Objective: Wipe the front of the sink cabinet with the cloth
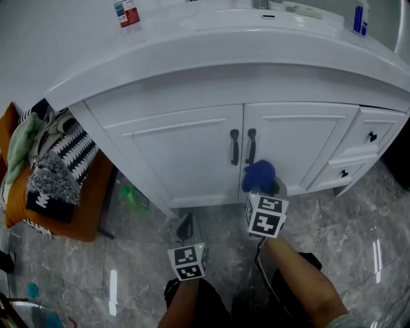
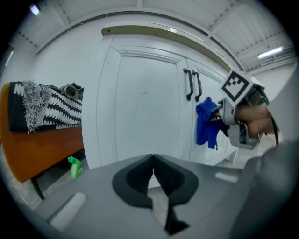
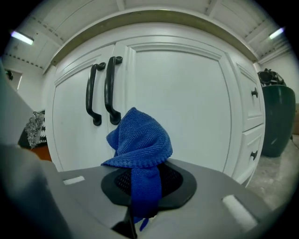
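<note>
White sink cabinet (image 1: 186, 154) front above marble floor (image 1: 359, 224).
Right gripper (image 3: 139, 196) clamps the cloth (image 3: 140, 140) by a fold; it looks soft, light, floppy. Left gripper (image 2: 153, 170) has jaws together, empty.

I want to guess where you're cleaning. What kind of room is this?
Probably a bathroom: a white sink cabinet under a curved basin counter, a bottle standing by the basin, and a shiny marble-look floor.

Left hand-held gripper (image 2: 153, 163) closed — blue cloth (image 2: 205, 122) near 2 handles (image 2: 188, 84).
</note>
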